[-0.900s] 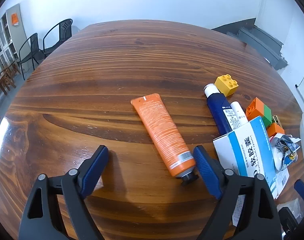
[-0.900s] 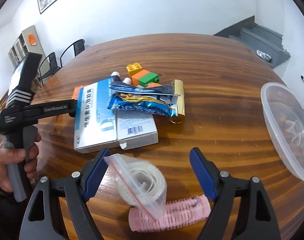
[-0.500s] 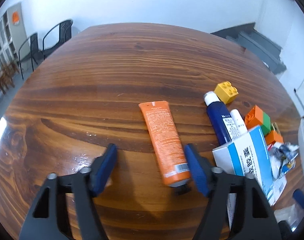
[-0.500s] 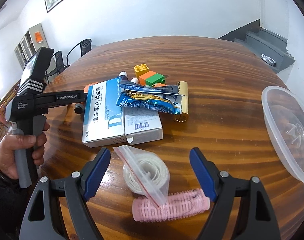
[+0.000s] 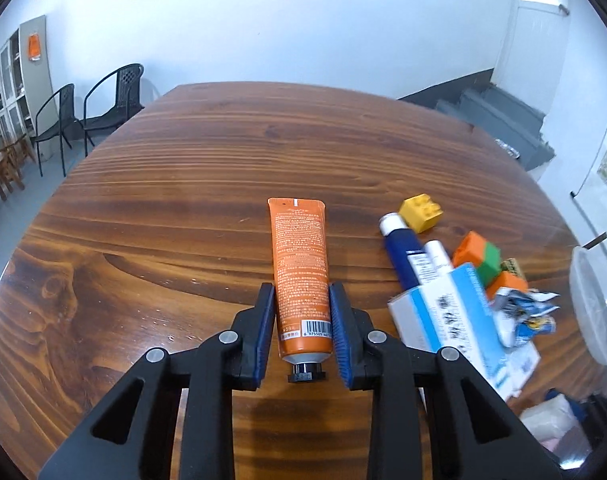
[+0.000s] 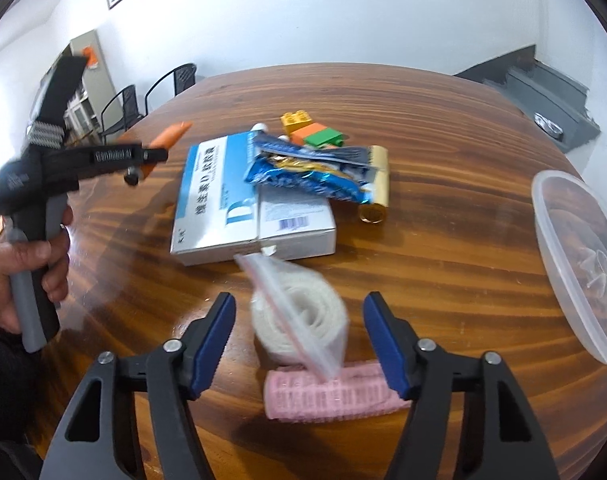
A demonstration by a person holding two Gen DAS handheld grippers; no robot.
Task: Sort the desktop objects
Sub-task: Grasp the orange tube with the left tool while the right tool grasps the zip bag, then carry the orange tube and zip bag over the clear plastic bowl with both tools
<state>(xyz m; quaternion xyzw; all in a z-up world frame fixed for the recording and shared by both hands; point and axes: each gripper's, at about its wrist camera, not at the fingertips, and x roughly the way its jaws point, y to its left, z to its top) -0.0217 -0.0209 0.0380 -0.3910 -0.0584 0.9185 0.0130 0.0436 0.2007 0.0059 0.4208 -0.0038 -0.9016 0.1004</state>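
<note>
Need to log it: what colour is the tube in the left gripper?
Orange tube with a black cap, clearest in the left wrist view.

Black grippers (image 5: 301, 328) – blue ribbed jaws, silver screws – grey handle, dark sleeve.

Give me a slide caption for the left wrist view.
Left gripper clamps the orange tube above the wooden table, other clutter to its right.

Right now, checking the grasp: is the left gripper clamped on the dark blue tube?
No, the left gripper clamps the orange plastic tube.
</note>
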